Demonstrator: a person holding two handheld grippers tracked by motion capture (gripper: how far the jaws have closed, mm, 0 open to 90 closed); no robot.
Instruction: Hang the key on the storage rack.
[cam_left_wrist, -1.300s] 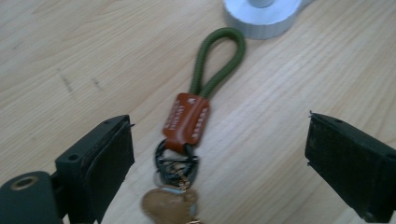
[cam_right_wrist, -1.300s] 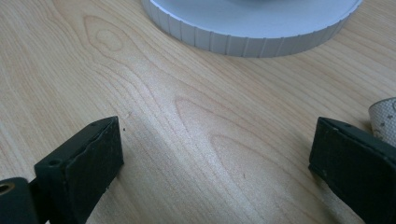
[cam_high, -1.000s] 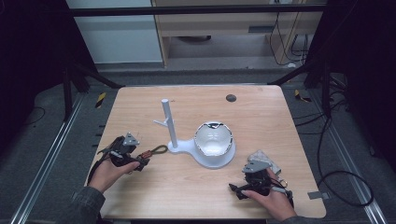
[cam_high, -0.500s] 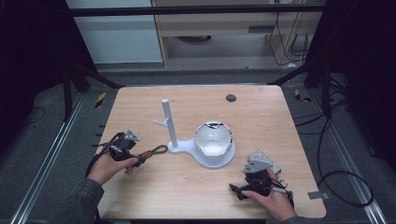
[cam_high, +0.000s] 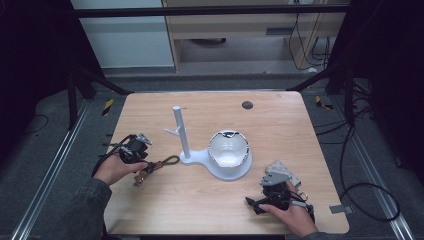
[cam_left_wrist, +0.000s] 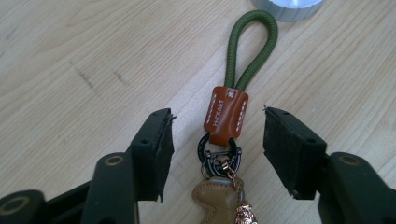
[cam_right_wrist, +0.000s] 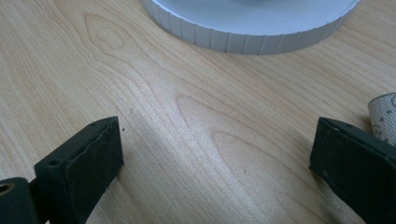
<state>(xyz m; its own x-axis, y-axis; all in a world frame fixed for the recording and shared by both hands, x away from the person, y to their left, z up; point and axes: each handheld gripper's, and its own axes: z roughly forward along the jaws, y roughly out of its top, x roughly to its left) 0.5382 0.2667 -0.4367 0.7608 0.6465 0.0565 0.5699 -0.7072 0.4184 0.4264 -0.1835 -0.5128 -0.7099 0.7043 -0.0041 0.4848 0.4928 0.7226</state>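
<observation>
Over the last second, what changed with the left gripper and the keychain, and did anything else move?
The left gripper shifted slightly along the table; its jaws now stand open either side of the keychain, which lies flat with its green loop towards the white stand. The right gripper, stand and bowl stayed put.

keychain (cam_left_wrist: 227, 122) left of stand (cam_high: 186, 150) — bowl (cam_high: 228, 148) right, on base

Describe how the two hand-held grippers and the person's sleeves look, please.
Both grippers are black with two flat black jaws carrying worn dark pads. The left gripper has brass-coloured rivets at the jaw hinges and a black cable trailing from it. The right gripper carries a grey three-cornered plate on top. The person's sleeves are dark grey.
</observation>
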